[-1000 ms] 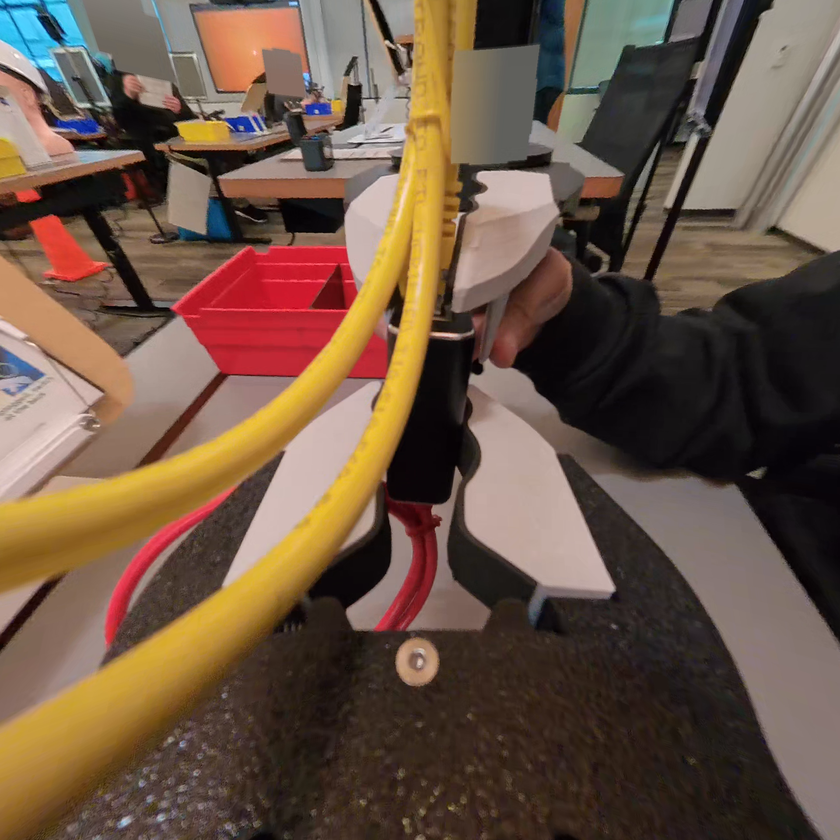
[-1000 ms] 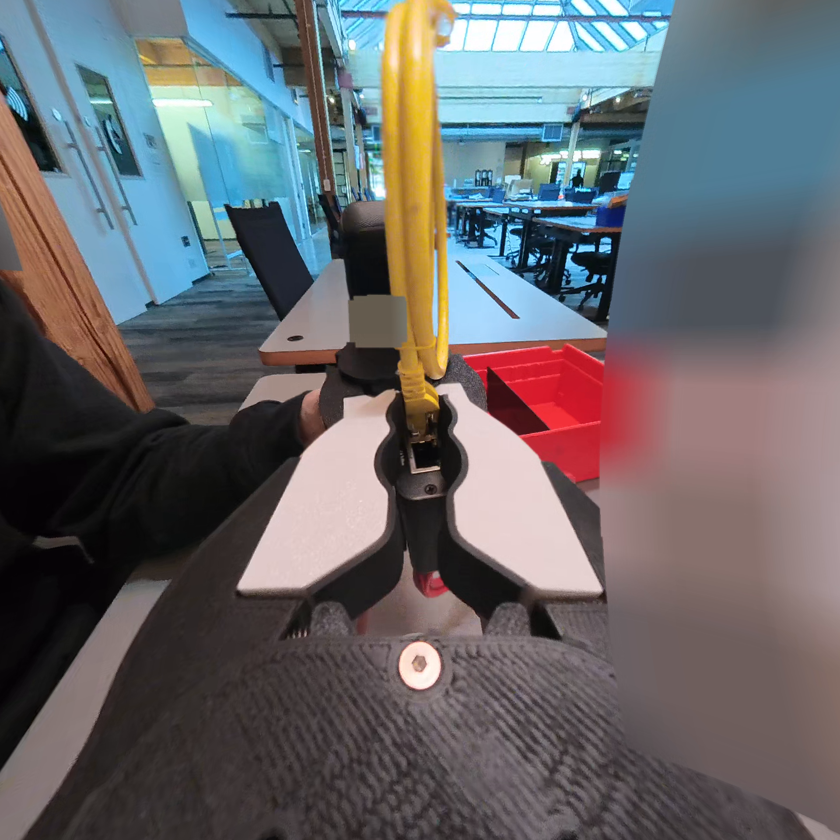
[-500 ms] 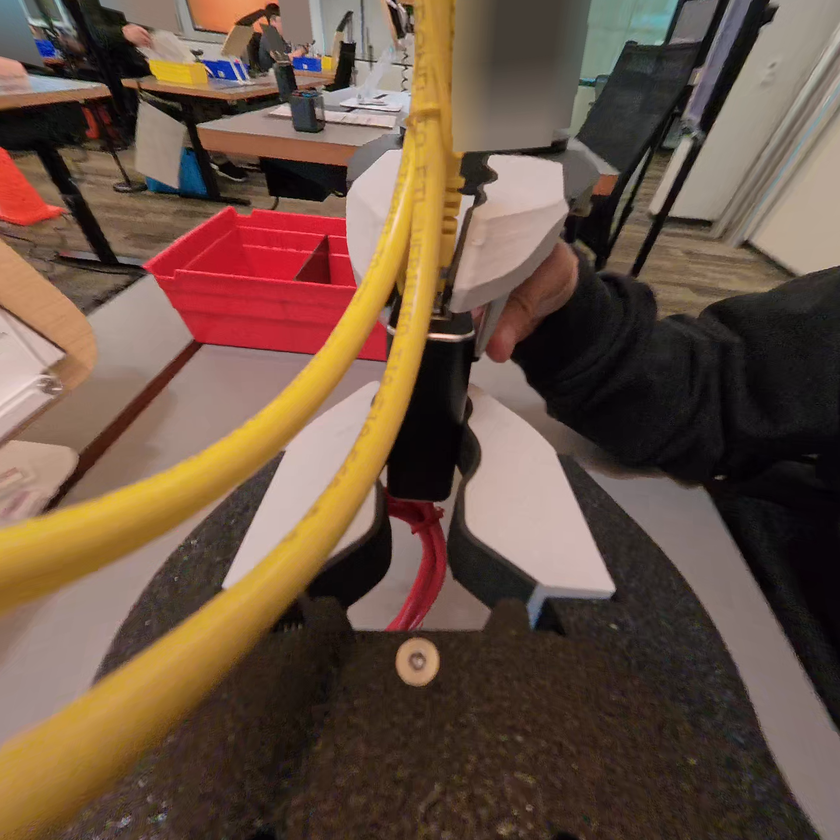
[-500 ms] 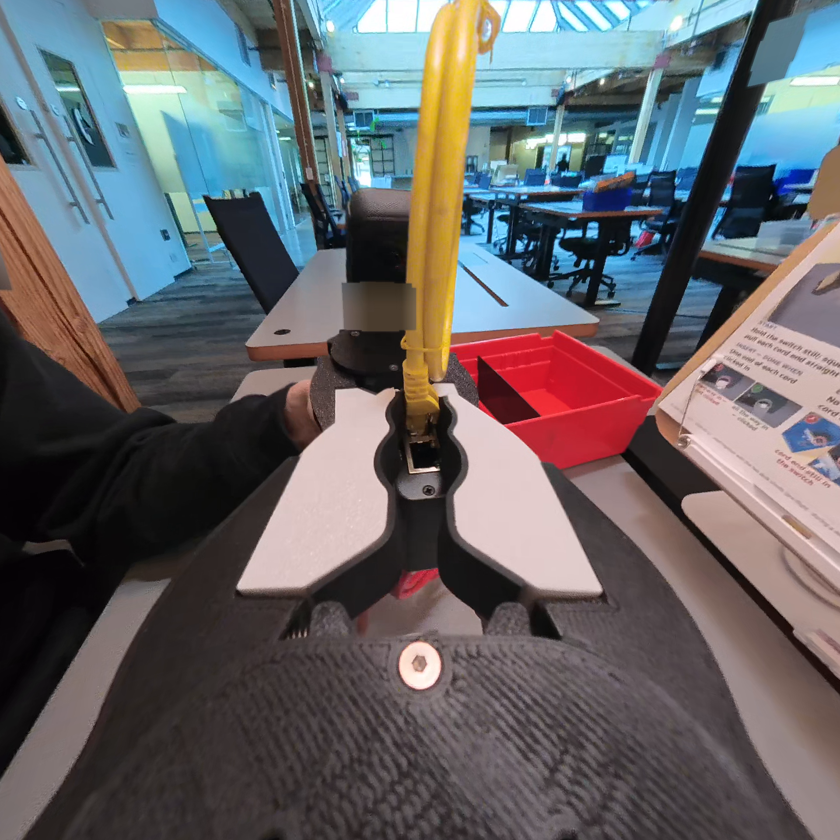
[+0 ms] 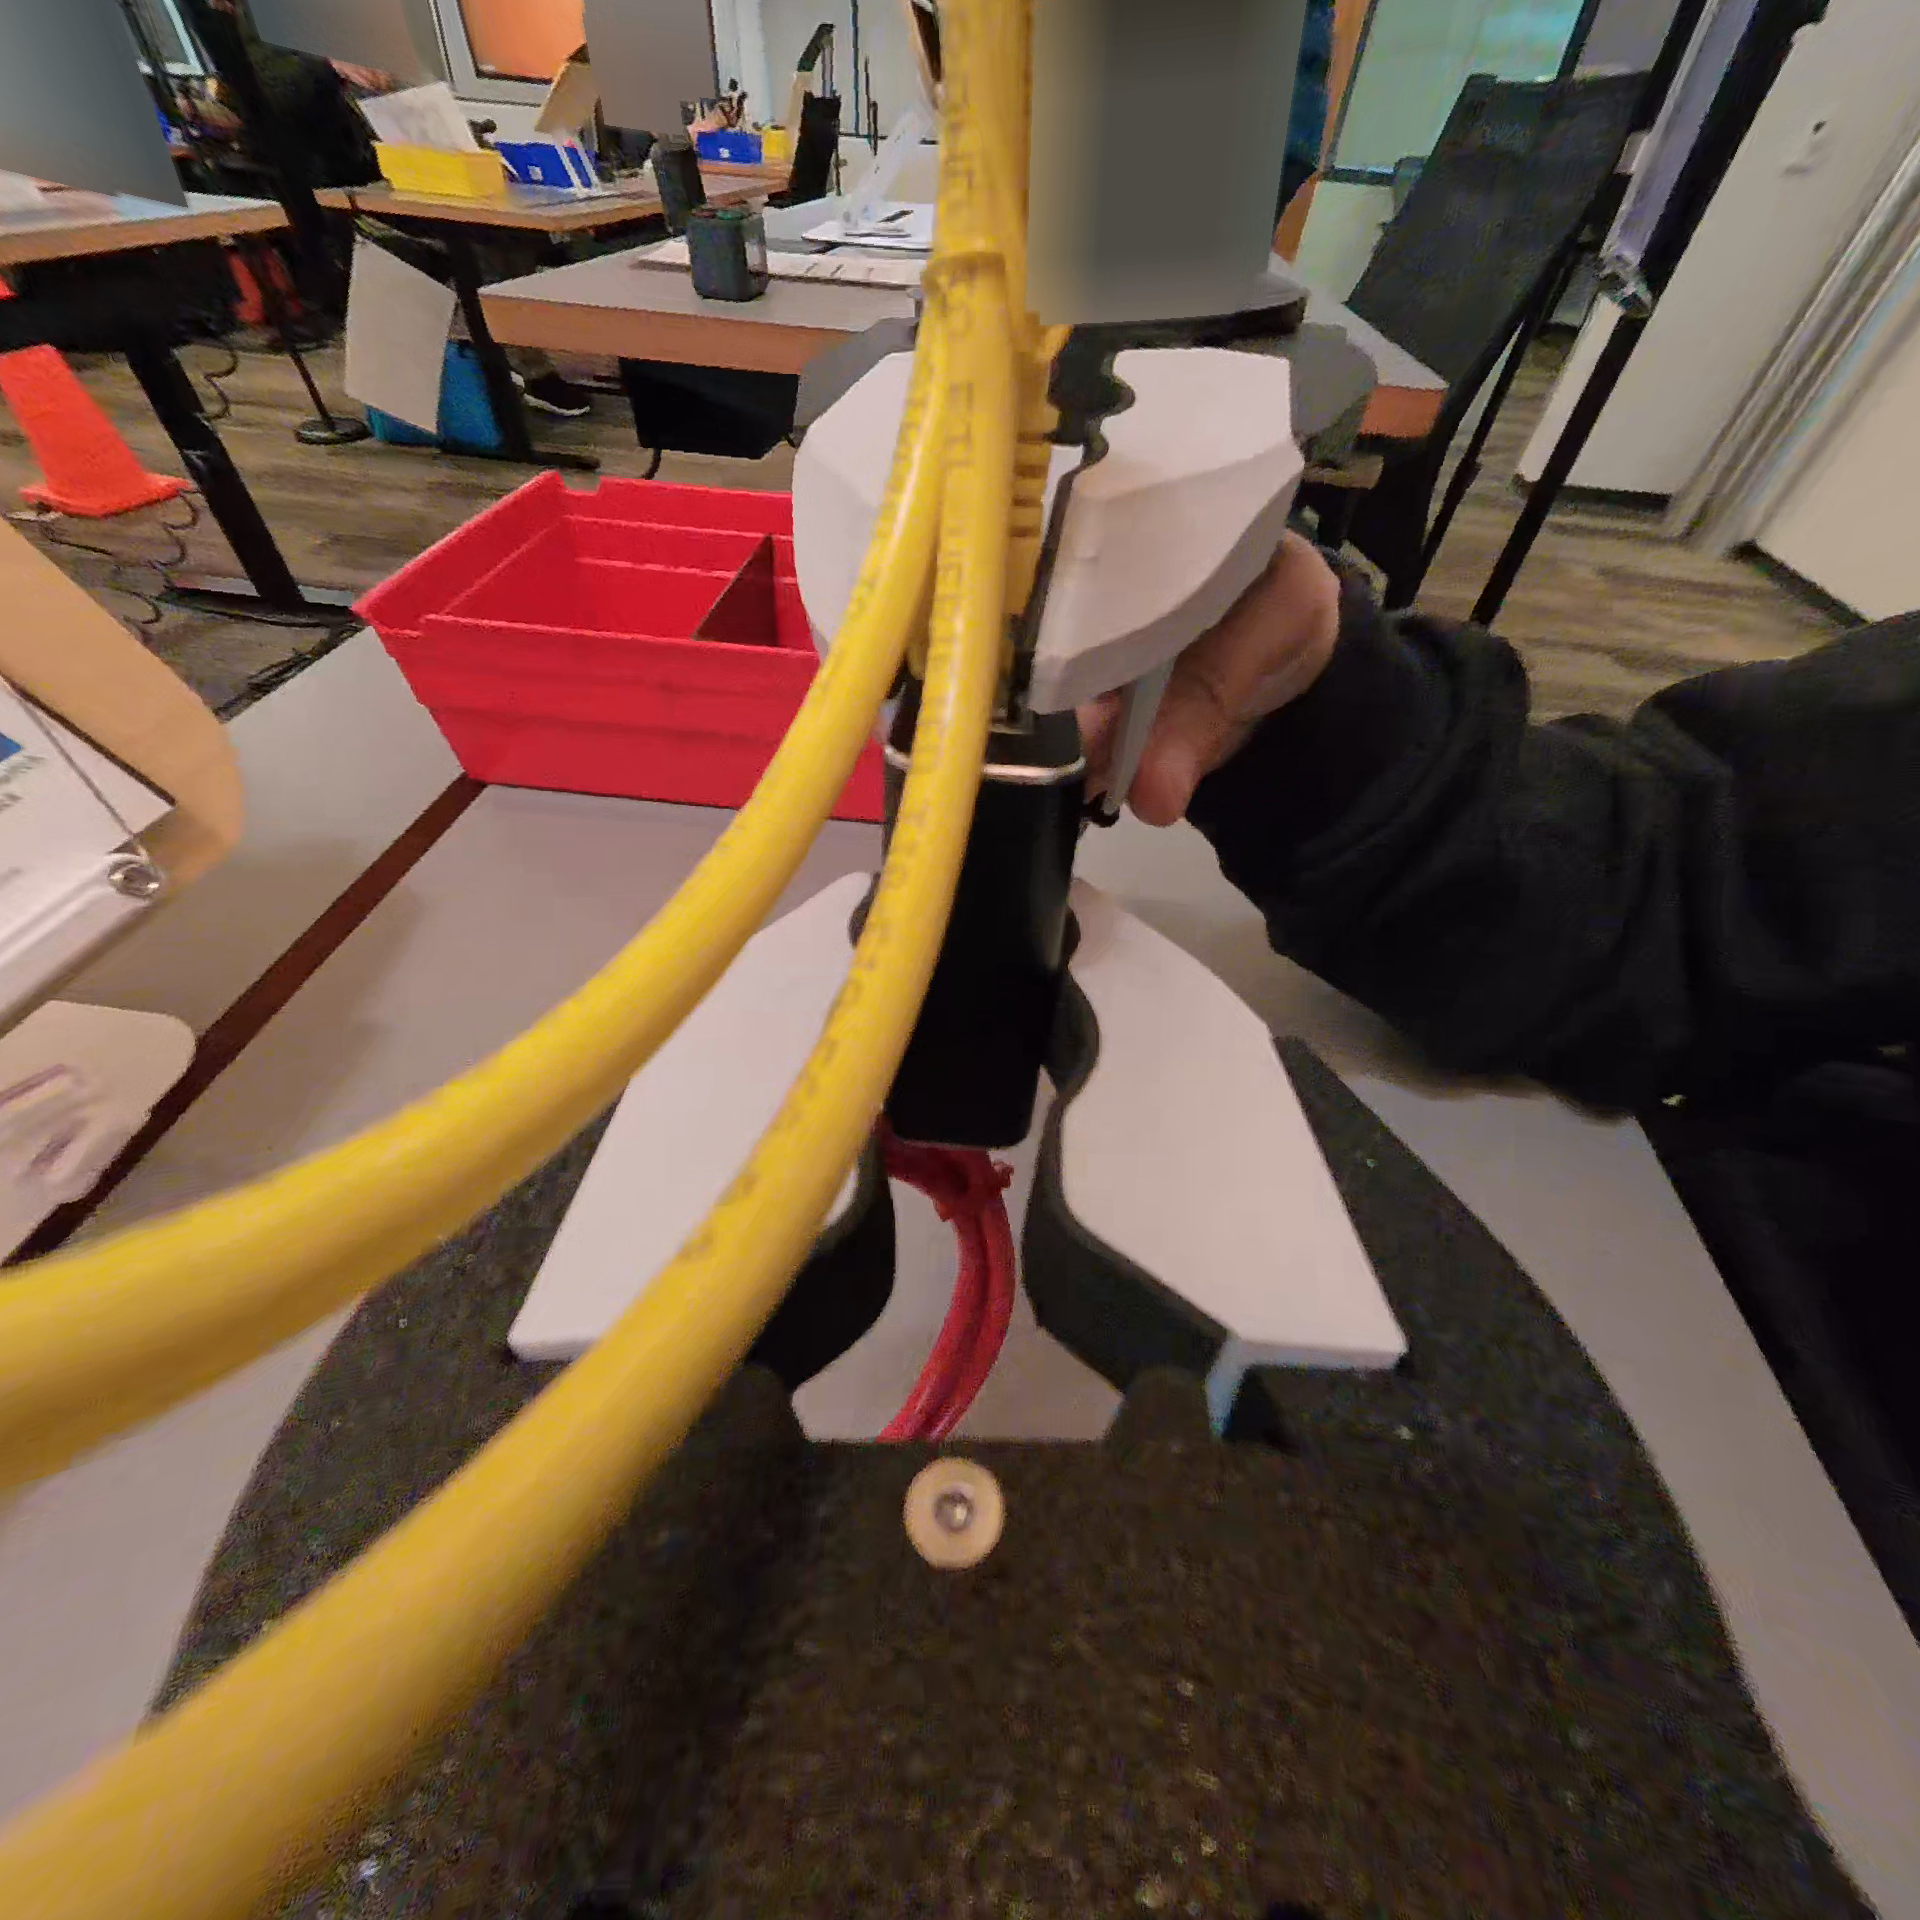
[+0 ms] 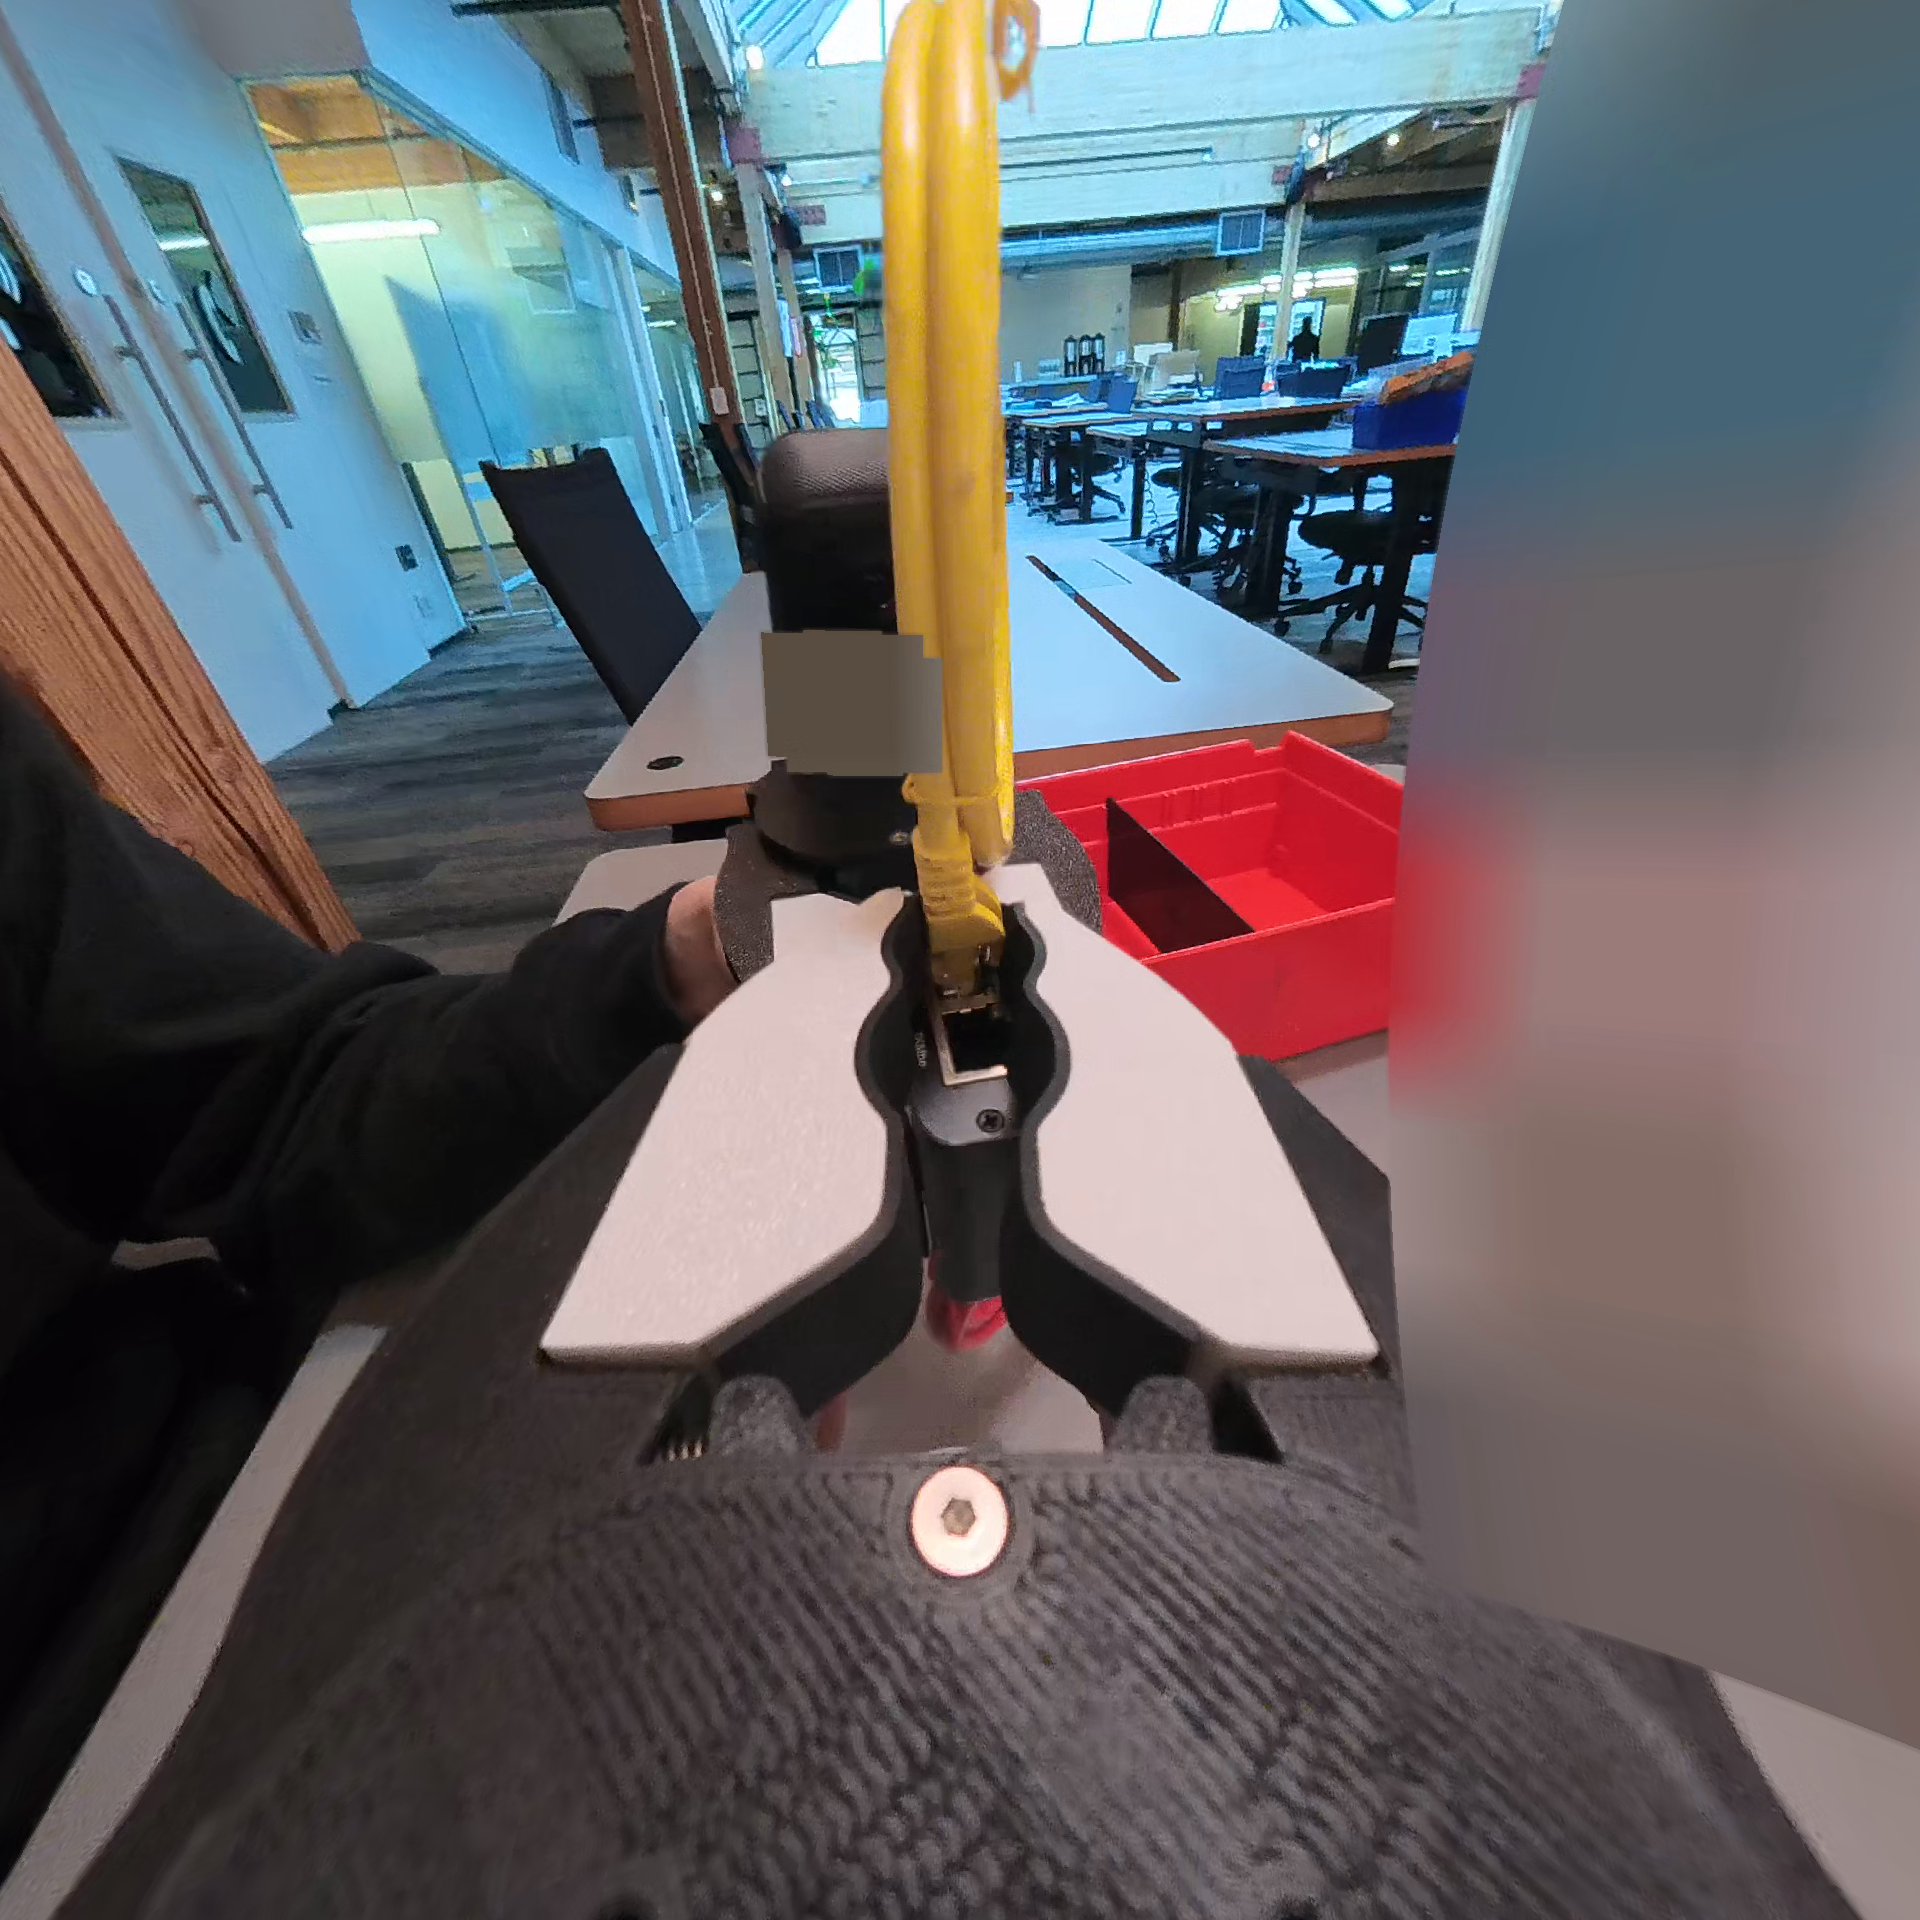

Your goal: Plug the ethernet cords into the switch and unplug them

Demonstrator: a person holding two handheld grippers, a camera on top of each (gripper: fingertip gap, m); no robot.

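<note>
**Switch clamped between two grippers, yellow cord looping close to the lens**

The left gripper (image 5: pixel 971 997) has its jaws closed on a black switch (image 5: pixel 977 935) held upright. Red cords (image 5: pixel 961 1288) hang from the switch's lower end. At 12 o'clock the right gripper (image 5: pixel 1039 582) pinches the yellow cord (image 5: pixel 727 914) at the switch's top, a hand (image 5: pixel 1216 696) in a black sleeve gripping it from 3 o'clock. The cord's loops sweep toward 8 o'clock. A red bin (image 5: pixel 603 665) sits on the grey table (image 5: pixel 540 935) at 11 o'clock.

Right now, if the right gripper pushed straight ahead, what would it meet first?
Probably the left gripper, whose black body faces the right gripper just beyond the clamped yellow plug; depth unclear.
</note>
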